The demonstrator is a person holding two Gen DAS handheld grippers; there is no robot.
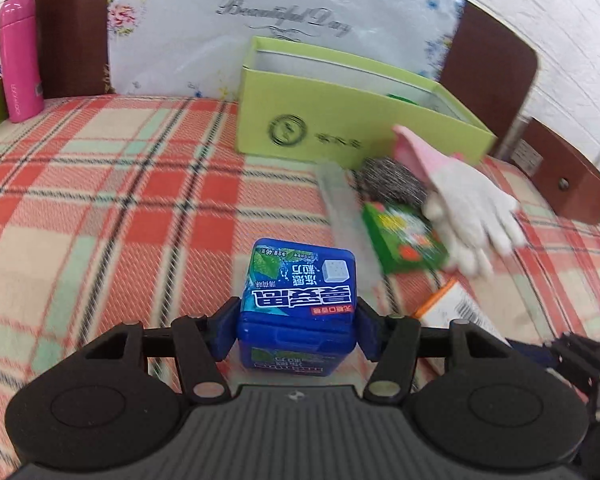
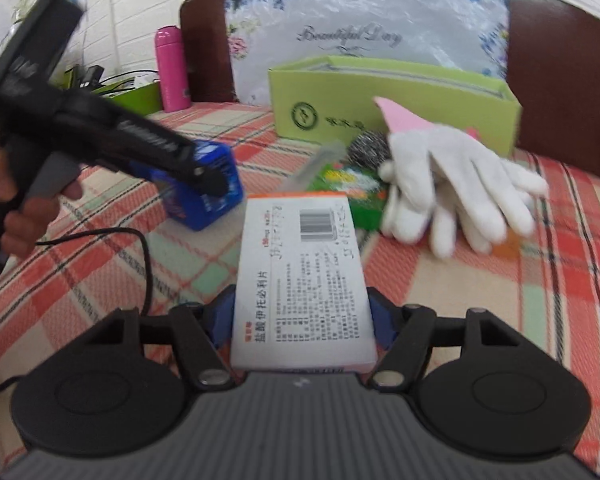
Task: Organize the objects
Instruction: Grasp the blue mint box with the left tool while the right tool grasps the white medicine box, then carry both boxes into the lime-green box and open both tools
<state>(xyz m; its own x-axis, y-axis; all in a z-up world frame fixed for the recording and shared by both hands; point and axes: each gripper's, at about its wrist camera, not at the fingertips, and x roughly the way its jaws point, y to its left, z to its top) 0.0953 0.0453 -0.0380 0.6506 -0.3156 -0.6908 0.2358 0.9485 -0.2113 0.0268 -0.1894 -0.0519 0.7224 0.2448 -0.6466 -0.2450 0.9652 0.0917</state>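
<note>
Plaid-covered bed (image 1: 100,208) is being cleared: green box (image 1: 340,120) nearly empty, gloves (image 2: 460,184), scourer (image 2: 368,146) still lying out. Medicine box (image 2: 300,280) is being clamped by right claw (image 2: 302,316), blue gum tub (image 1: 298,304) by left claw (image 1: 298,330).

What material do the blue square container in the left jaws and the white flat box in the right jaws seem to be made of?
Blue square container: probably hard plastic, glossy, with rounded moulded corners and a printed label. White flat box: likely thin cardboard, matte, with sharp folded edges, printed text and a barcode. Both are held between closed jaws.
</note>
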